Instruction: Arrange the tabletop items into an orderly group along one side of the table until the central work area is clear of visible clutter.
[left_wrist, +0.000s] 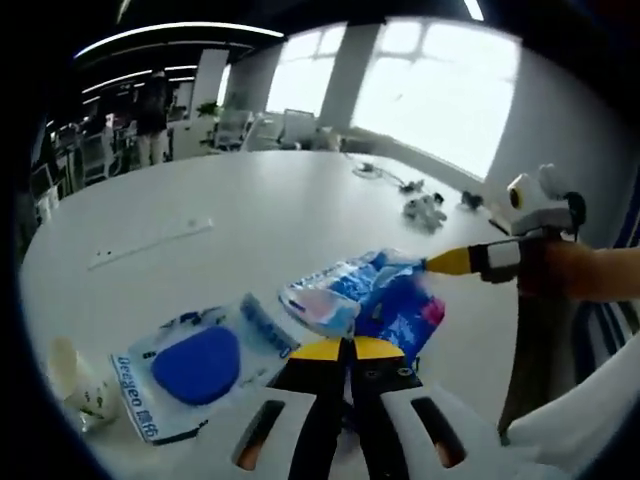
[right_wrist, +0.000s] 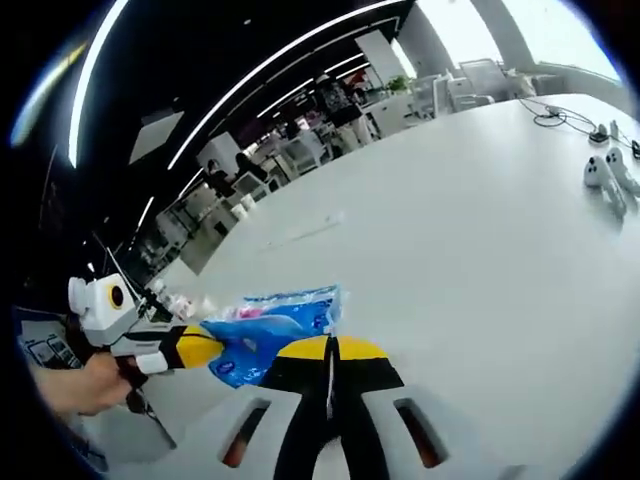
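Note:
A blue and white plastic packet (left_wrist: 375, 295) is held just above the white table (left_wrist: 260, 200). My left gripper (left_wrist: 346, 346) is shut on its near edge, yellow tips pressed together. My right gripper (left_wrist: 440, 263) comes in from the right in a person's hand and pinches the packet's far corner. In the right gripper view the same packet (right_wrist: 270, 325) lies between my right gripper (right_wrist: 330, 348), jaws together at the packet's edge, and the left gripper (right_wrist: 205, 349) coming in from the left. A flat pack with a blue oval (left_wrist: 200, 365) lies left of the packet.
A white paper cup (left_wrist: 75, 385) stands near the table's edge at the lower left. A thin white strip (left_wrist: 150, 243) lies further out. Cables (left_wrist: 385, 178) and small white devices (left_wrist: 425, 210) sit at the far right. Office chairs and people stand beyond the table.

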